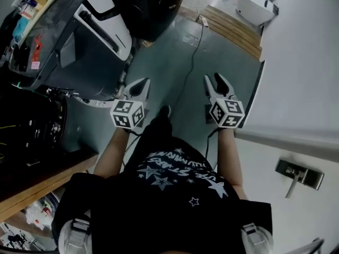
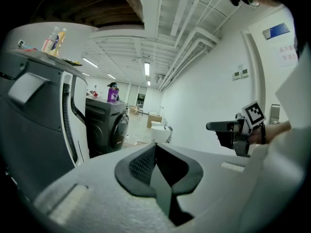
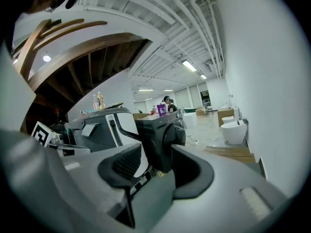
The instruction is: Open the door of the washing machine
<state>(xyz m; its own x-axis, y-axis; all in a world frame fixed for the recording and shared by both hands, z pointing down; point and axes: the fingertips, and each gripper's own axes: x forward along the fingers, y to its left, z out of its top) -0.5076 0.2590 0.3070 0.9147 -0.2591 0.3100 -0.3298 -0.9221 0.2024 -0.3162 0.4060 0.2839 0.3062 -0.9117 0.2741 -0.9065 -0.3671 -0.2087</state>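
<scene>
Ahead of both tongs, the dark washing machine (image 3: pixel 159 141) stands on the grey floor (image 1: pixel 212 52), door shut. The left tongs (image 1: pixel 140 85) are pressed together; the right tongs (image 1: pixel 213 79) are spread, empty. A white wall (image 1: pixel 302 62) runs along their right.

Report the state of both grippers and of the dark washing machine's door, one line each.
left grey two-jaw gripper: jaws together, nothing held.
right grey two-jaw gripper: jaws apart, nothing between them.
dark grey front-loading washing machine: upright, well ahead of both grippers.
round door: looks shut, not yet touched.
</scene>
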